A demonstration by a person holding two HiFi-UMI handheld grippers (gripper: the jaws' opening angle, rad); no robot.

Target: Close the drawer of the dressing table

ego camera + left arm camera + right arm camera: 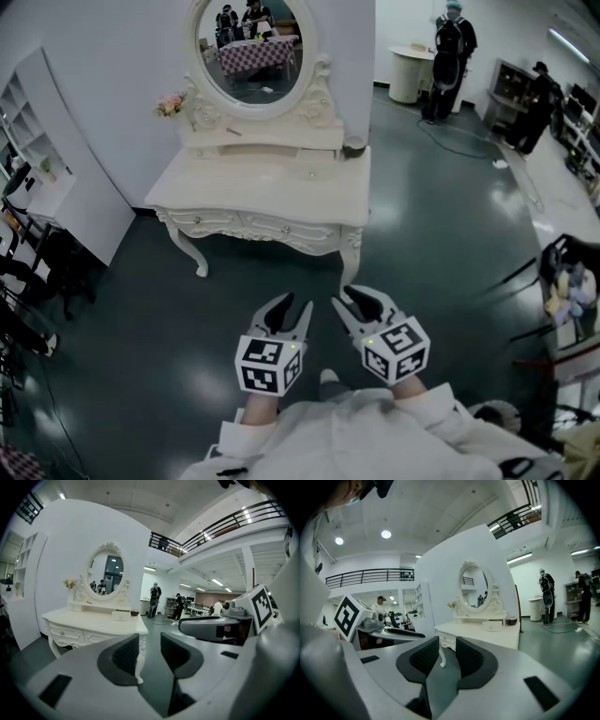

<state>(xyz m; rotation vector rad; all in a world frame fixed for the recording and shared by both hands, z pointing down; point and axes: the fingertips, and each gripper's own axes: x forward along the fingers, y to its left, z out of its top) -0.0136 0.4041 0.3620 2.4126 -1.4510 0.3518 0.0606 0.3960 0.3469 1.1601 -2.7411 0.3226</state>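
The white carved dressing table with its oval mirror stands ahead across the dark floor. A small drawer under the mirror's right side sticks out; it shows as a little white box in the left gripper view and the right gripper view. Both grippers hover side by side well short of the table, touching nothing. The left gripper is open with nothing between its jaws. The right gripper is open too, and nothing is between its jaws.
A white shelf unit stands to the table's left. A small dark bowl and pink flowers sit on the table. People stand at the back right, and a cluttered chair is at the right edge.
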